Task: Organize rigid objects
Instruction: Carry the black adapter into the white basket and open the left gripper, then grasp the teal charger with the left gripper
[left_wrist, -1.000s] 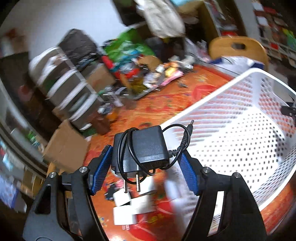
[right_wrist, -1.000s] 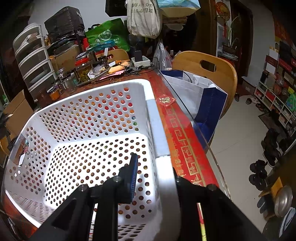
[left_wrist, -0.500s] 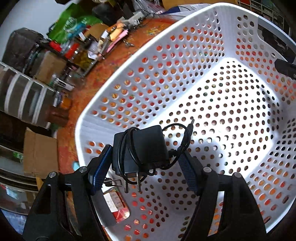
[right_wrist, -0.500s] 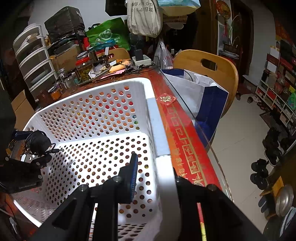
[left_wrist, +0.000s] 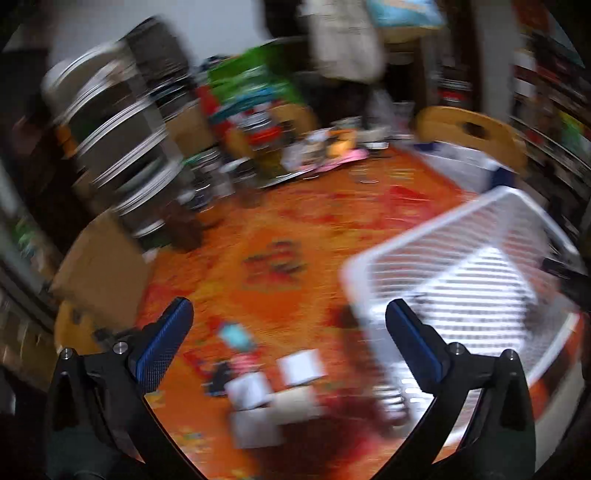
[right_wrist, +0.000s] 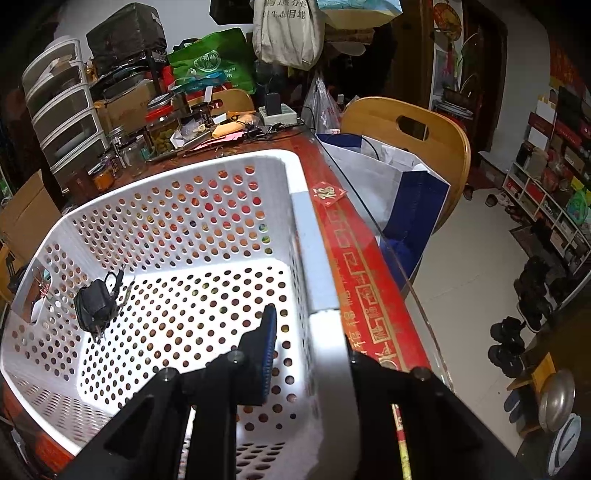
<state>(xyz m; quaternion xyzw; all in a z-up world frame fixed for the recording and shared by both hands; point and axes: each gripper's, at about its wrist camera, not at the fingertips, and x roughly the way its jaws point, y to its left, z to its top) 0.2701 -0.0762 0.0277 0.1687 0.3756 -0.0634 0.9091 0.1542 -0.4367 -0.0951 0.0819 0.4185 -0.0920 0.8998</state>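
The left claw (left_wrist: 289, 341) had just sprung wide and stood released, nothing between its blue pads. Half a second earlier it had carried the black charger over the white basket (right_wrist: 177, 173); now the charger (right_wrist: 96, 308), cord still wrapped round it, lay on the basket floor near the far wall. The left claw had swung away and faced the orange counter (left_wrist: 295, 236), where small white boxes (left_wrist: 273, 384) lay blurred just beside the basket. The right claw (right_wrist: 308, 347) remained clenched on the basket's near rim, as before. Judged from this, one item was stowed and the boxes probably came next.
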